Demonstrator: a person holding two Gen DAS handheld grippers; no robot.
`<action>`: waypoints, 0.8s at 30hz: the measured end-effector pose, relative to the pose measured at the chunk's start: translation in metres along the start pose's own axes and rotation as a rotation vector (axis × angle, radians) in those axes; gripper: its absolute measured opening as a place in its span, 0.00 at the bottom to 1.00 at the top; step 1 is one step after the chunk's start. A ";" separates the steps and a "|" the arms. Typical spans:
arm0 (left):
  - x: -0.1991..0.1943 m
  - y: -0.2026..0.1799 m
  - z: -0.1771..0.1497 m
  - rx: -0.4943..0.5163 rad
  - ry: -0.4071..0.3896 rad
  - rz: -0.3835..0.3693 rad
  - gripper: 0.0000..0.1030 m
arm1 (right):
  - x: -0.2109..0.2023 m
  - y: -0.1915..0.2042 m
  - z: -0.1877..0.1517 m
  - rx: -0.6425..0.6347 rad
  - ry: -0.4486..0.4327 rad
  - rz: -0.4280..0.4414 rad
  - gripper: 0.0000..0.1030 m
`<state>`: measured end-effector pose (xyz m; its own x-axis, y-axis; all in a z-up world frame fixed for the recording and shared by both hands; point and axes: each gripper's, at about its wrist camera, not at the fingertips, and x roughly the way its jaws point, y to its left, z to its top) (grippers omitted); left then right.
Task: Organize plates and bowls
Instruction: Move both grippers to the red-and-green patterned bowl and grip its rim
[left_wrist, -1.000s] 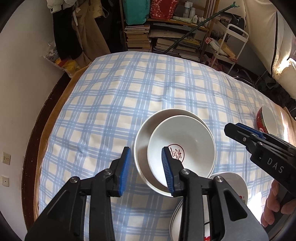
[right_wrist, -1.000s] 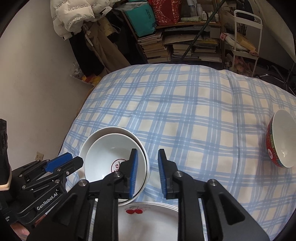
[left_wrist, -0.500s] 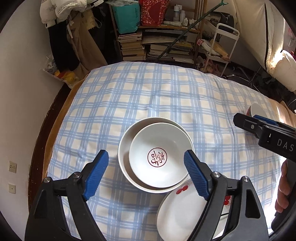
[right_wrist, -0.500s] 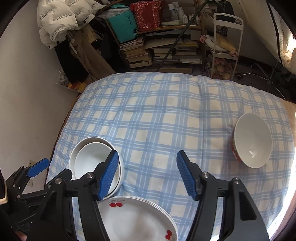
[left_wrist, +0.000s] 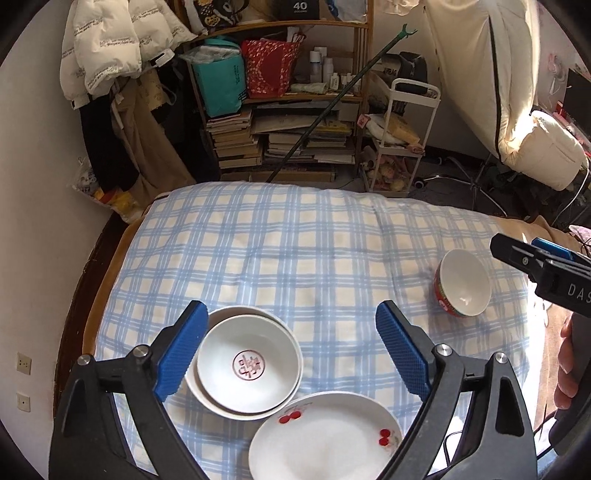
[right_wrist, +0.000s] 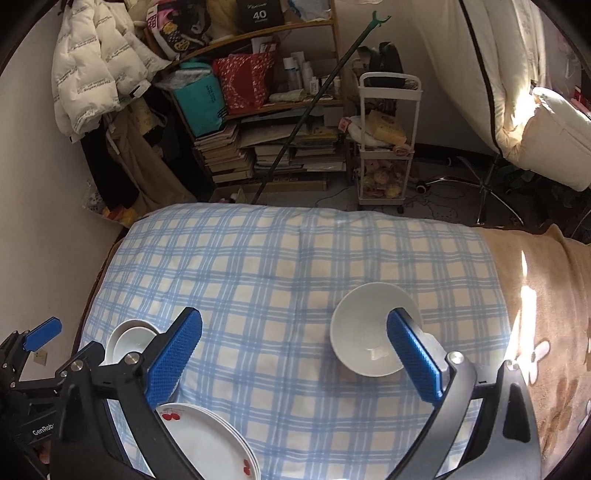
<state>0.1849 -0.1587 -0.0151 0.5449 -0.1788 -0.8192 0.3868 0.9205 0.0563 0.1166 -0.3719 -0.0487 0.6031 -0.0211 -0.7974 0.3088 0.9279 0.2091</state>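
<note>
- Left wrist view: the left gripper (left_wrist: 291, 350) hangs above the bed with its jaws spread wide and nothing between them.
- Directly below it, on the blue checked blanket (left_wrist: 295, 243), stand the nested bowls (left_wrist: 245, 363): a white bowl with a red emblem in its bottom sits inside a slightly larger white bowl. One blue pad (left_wrist: 181, 350) overlaps the left rim of the nested bowls in the picture; whether it touches cannot be told.
- The stack of plates (left_wrist: 325, 439), white with red cherry marks, lies just right of and nearer than the nested bowls, its rim meeting theirs.
- The red-sided bowl (left_wrist: 463, 282) sits well apart to the right of the nested bowls, tilted on the blanket, with the right gripper (left_wrist: 532, 258) showing at the frame edge beside it.
- Right wrist view: the right gripper (right_wrist: 295, 358) also has its jaws wide apart and holds nothing.
- The red-sided bowl (right_wrist: 373, 328) lies far to the right of the nested bowls (right_wrist: 129, 339), partly behind the right-hand pad (right_wrist: 413, 354).
- The stack of plates (right_wrist: 207, 443) lies just nearer than the nested bowls, and the left gripper (right_wrist: 44, 339) shows on their left.
- A brown blanket (right_wrist: 546, 325) with a flower pattern lies beyond the red-sided bowl, far from the nested bowls.
- A cluttered bookshelf (right_wrist: 266, 122) and a white trolley (right_wrist: 388, 140) stand past the bed's far end.
</note>
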 end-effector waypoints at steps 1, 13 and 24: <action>0.000 -0.007 0.003 0.014 -0.017 -0.015 0.88 | -0.001 -0.008 0.000 0.003 -0.002 -0.002 1.00; 0.042 -0.074 0.016 0.066 -0.044 -0.059 0.88 | 0.004 -0.084 -0.003 0.124 -0.065 -0.045 1.00; 0.108 -0.118 0.021 0.074 0.040 -0.076 0.88 | 0.051 -0.120 -0.006 0.179 0.026 0.003 0.91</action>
<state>0.2142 -0.2940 -0.0980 0.4826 -0.2319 -0.8446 0.4803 0.8765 0.0338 0.1056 -0.4822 -0.1182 0.5858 -0.0064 -0.8104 0.4344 0.8467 0.3074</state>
